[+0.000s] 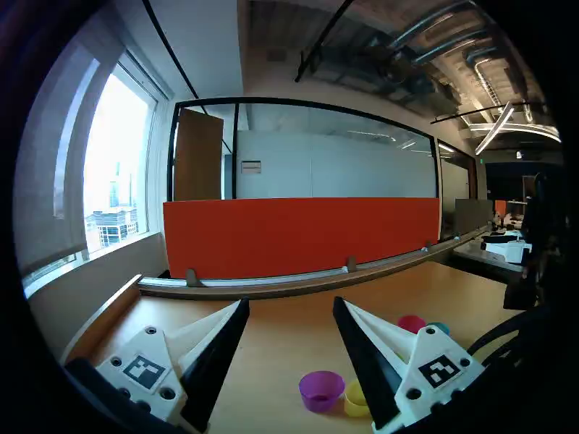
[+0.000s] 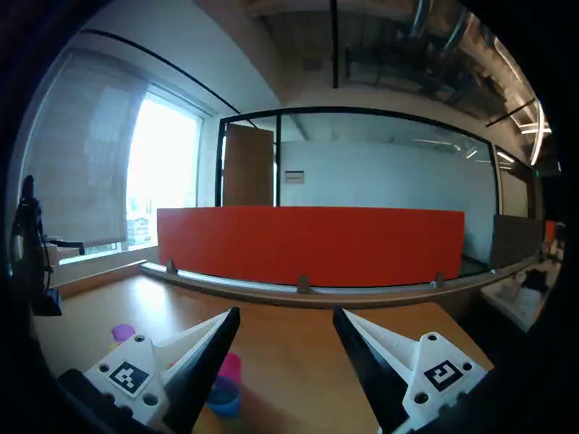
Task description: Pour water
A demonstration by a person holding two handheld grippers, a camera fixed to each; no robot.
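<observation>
Left tongs (image 1: 291,302) and right tongs (image 2: 286,311) both released, empty; purple cup (image 1: 321,390) and yellow cup (image 1: 354,398) stand upright on the counter (image 1: 289,340), near, just right of left tongs' centreline, so left looks closer.

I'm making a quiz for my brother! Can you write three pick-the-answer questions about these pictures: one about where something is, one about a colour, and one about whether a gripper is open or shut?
1. Where is the purple cup?
A) on the wooden desk, beside the yellow cup
B) on the windowsill
C) between a gripper's fingers

2. What colour is the divider panel behind the desk?
A) green
B) orange-red
C) black

3. How is the left gripper?
A) shut on a cup
B) open, holding nothing
C) shut and empty

Answers: 1 A, the purple cup stands on the desk next to the yellow one. 2 B, the panel is plainly orange-red. 3 B, its fingers stand apart with bare desk between them.
</observation>
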